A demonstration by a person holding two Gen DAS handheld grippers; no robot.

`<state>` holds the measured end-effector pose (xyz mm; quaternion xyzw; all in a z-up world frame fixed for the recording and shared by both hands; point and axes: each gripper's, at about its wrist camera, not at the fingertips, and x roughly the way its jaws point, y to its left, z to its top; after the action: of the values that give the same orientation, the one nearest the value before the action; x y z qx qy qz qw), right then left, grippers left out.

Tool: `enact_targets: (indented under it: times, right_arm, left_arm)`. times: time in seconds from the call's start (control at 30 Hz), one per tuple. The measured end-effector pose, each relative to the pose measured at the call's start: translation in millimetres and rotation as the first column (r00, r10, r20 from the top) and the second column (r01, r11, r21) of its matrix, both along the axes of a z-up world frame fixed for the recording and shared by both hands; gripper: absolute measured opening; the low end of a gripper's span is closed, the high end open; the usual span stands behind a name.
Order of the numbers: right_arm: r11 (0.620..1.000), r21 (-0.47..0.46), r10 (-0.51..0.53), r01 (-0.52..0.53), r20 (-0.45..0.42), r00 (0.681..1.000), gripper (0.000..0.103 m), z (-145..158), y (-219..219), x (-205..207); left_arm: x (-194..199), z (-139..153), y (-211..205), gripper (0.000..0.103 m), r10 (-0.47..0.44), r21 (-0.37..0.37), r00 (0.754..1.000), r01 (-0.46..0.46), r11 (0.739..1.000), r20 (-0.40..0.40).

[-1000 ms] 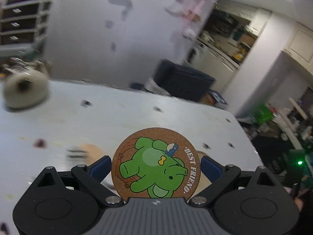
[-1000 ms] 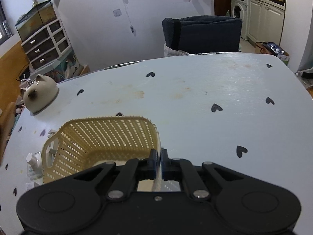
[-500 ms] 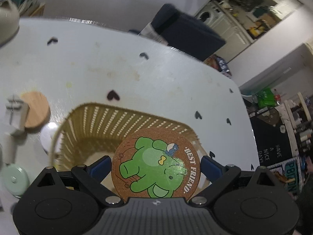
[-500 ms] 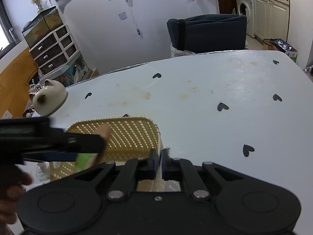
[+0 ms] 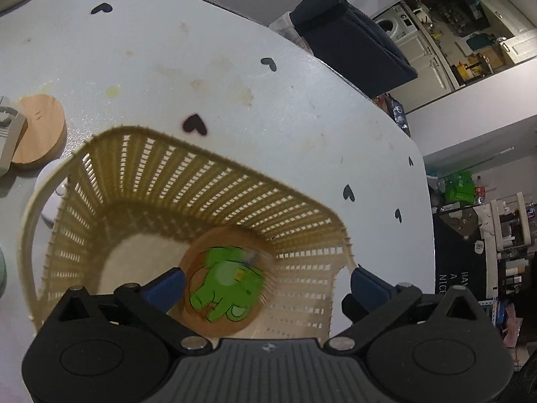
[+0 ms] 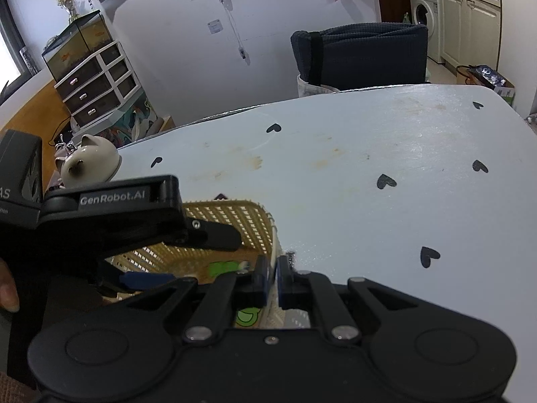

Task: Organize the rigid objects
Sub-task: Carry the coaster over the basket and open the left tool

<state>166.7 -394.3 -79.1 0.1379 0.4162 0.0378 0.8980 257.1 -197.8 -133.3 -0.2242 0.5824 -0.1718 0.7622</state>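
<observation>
A cork coaster with a green elephant (image 5: 225, 278) is inside the yellow slatted basket (image 5: 208, 184), blurred and free of the fingers. My left gripper (image 5: 261, 285) hangs open above the basket. In the right wrist view the left gripper body (image 6: 134, 221) reaches over the basket (image 6: 235, 218), and a bit of the green coaster (image 6: 223, 267) shows inside. My right gripper (image 6: 272, 277) is shut on the basket's near right rim.
A plain wooden coaster (image 5: 38, 131) and a white clip-like object (image 5: 6, 134) lie left of the basket. A cat-shaped ceramic pot (image 6: 90, 164) stands at the table's far left. A dark chair (image 6: 359, 53) is behind the heart-patterned table (image 6: 386, 154).
My left gripper moved over the basket, opened and let go of the elephant coaster, which has dropped into the basket. My right gripper has kept its hold on the rim.
</observation>
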Motion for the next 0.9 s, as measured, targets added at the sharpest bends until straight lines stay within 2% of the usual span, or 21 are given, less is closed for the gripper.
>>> enact_targets:
  times: [0.3, 0.6, 0.77, 0.9]
  right_arm:
    - [1.000, -0.004, 0.003, -0.003, -0.003, 1.000, 0.006, 0.6, 1.1, -0.7]
    - [0.999, -0.044, 0.019, -0.020, -0.009, 1.000, 0.006, 2.4, 5.4, 0.9]
    - [0.999, -0.013, 0.038, -0.038, -0.023, 0.999, 0.007, 2.4, -1.7, 4.0]
    - [0.997, -0.035, 0.065, -0.066, -0.027, 0.998, 0.007, 3.4, 0.8, 5.2]
  left_arm:
    - [-15.0, 18.6, 6.9, 0.103, -0.034, 0.008, 0.998, 0.034, 0.999, 0.049]
    - [-36.2, 51.2, 22.0, 0.103, -0.011, 0.023, 0.990, 0.008, 1.000, 0.141]
    - [-56.0, 73.7, 33.9, 0.103, -0.005, 0.060, 0.971, -0.010, 0.998, 0.237]
    - [-77.5, 89.5, 49.8, 0.103, 0.015, 0.120, 0.947, -0.056, 0.991, 0.322]
